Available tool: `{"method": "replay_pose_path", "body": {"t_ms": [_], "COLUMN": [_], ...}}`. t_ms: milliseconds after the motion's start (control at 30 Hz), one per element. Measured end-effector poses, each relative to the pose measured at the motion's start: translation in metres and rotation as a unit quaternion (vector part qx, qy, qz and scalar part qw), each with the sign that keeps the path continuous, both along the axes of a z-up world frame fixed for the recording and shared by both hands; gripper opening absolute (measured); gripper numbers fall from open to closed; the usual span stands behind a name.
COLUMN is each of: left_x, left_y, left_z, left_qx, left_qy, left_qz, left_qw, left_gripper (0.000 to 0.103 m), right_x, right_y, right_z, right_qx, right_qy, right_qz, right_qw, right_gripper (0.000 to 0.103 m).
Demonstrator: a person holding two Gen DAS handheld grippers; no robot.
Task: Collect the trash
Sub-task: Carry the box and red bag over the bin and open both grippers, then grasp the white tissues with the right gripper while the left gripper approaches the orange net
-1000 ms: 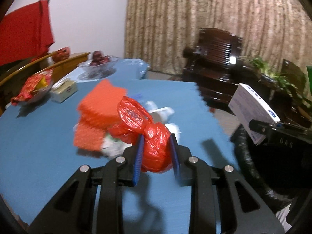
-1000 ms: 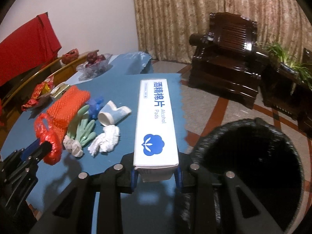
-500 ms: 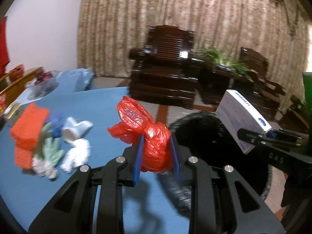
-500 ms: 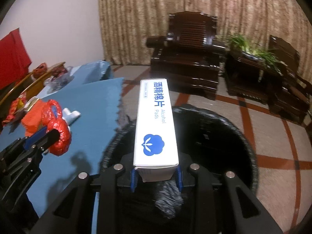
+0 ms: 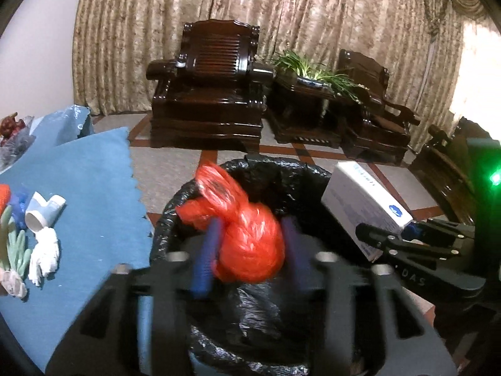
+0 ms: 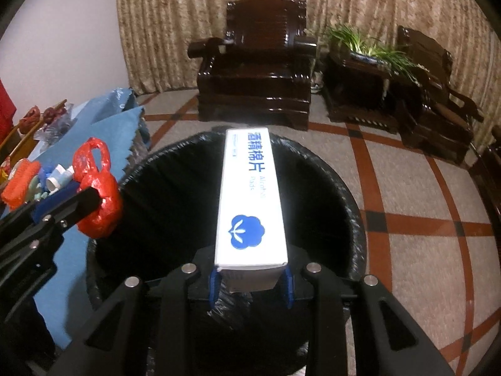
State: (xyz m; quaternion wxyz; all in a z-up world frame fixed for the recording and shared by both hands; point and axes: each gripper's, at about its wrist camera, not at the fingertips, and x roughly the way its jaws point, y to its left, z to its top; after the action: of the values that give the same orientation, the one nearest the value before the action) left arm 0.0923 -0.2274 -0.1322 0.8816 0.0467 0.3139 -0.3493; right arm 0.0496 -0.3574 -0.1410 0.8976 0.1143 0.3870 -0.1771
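A bin lined with a black bag (image 5: pixel 281 175) (image 6: pixel 350 206) stands on the floor beside the table. My left gripper (image 5: pixel 247 250) is over its left side with the jaws spread wider than the red plastic bag (image 5: pixel 247 235) (image 6: pixel 97 194) between them; the view is blurred. My right gripper (image 6: pixel 250 285) is shut on a white alcohol-pads box (image 6: pixel 250 197) (image 5: pixel 363 210), held over the middle of the bin.
The blue table (image 5: pixel 78 194) at left carries a white cup (image 5: pixel 43 213), white tissue (image 5: pixel 43 257), green gloves (image 5: pixel 14 247) and an orange net (image 6: pixel 18 181). Dark wooden armchairs (image 5: pixel 209 87) and a plant stand (image 5: pixel 300 106) stand behind on the tiled floor.
Both grippers swung right from the table to over the bin. My left jaws have spread apart around the red bag. The box stays gripped.
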Motion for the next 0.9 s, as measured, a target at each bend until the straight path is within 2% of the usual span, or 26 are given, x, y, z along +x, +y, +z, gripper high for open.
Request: {"method": "replay_pose_path", "body": {"t_ms": [33,133,200,233,267,300,367,433,667,900], "left_x": [-0.001,-0.003,-0.002,-0.003,-0.004,-0.005,-0.006,-0.006,0.005,0.012], "left_y": [0.000,0.002,0.009,0.013,0.018,0.022,0.032,0.046,0.106,0.179], "left_z": [0.000,-0.001,0.000,0.002,0.003,0.004,0.006,0.008,0.019,0.030], "left_qx": [-0.002,0.005,0.004,0.004,0.005,0.007,0.010,0.014,0.016,0.024], "left_qy": [0.000,-0.003,-0.004,-0.006,-0.010,-0.017,-0.027,-0.034,-0.040,-0.052], "left_qz": [-0.002,-0.004,0.001,0.005,0.009,0.016,0.028,0.042,0.111,0.199], "left_qw": [1.0000,1.0000,1.0000,1.0000,0.9999,0.9997,0.9992,0.9984,0.9929,0.9783], "left_gripper": [0.064,0.065,0.067,0.070,0.076,0.079,0.089,0.091,0.094,0.094], "right_x": [-0.002,-0.005,-0.006,-0.006,-0.006,-0.007,-0.006,-0.004,0.018,0.053], "right_y": [-0.002,-0.005,-0.006,-0.005,-0.005,-0.004,0.000,0.005,0.039,0.092], "right_z": [-0.001,-0.001,0.001,0.002,0.003,0.005,0.009,0.014,0.031,0.045], "right_qx": [0.000,-0.004,-0.006,-0.006,-0.007,-0.007,-0.005,-0.003,-0.001,-0.001], "right_qy": [0.001,0.002,0.000,-0.002,-0.005,-0.009,-0.021,-0.033,-0.060,-0.087], "right_qz": [-0.004,-0.011,-0.014,-0.014,-0.015,-0.014,-0.008,-0.001,0.038,0.098], "right_qw": [1.000,1.000,1.000,1.000,1.000,1.000,1.000,0.999,0.997,0.991], "right_gripper": [0.033,0.046,0.049,0.054,0.063,0.068,0.089,0.096,0.097,0.097]}}
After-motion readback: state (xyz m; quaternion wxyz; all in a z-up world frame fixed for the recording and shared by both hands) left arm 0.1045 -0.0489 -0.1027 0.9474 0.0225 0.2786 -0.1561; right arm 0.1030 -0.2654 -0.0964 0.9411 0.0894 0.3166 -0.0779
